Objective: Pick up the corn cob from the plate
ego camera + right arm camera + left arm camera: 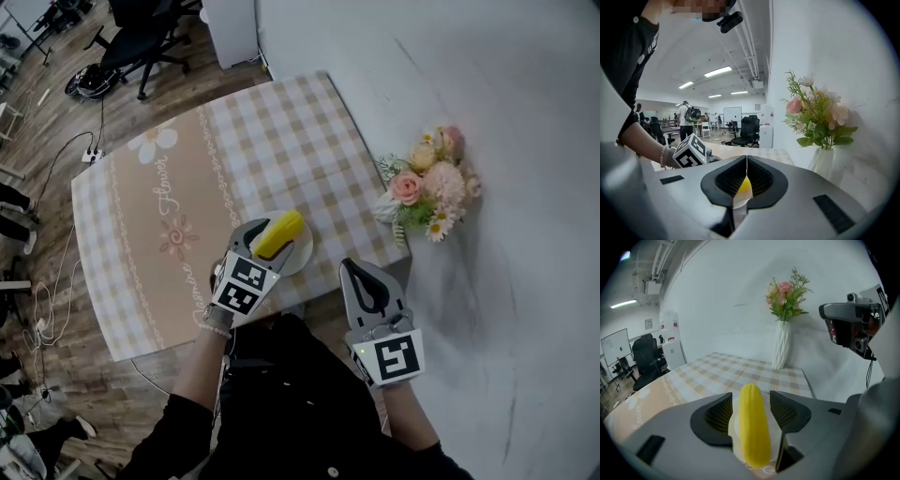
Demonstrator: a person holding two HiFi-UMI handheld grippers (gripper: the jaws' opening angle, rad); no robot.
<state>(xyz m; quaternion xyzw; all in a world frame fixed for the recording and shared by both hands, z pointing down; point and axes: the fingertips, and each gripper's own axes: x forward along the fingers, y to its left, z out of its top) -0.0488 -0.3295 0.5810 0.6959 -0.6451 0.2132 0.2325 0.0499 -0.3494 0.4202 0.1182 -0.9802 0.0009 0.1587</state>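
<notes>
A yellow corn cob (pixel 278 233) lies on a small white plate (pixel 300 258) near the table's front edge. My left gripper (pixel 265 242) reaches down over the plate and straddles the cob. In the left gripper view the corn cob (pixel 753 427) lies lengthwise between the open jaws, with narrow gaps to both ribbed pads (pixel 720 413). My right gripper (pixel 363 282) hangs to the right of the plate, off the table edge, jaws shut and empty. In its own view the right gripper (pixel 746 171) has its tips together, with a sliver of yellow far behind them.
A white vase of pink and cream flowers (pixel 427 183) stands at the table's right edge against the white wall. The checked and peach tablecloth (pixel 272 141) covers the table. Office chairs (pixel 141 42) and cables stand on the wooden floor beyond.
</notes>
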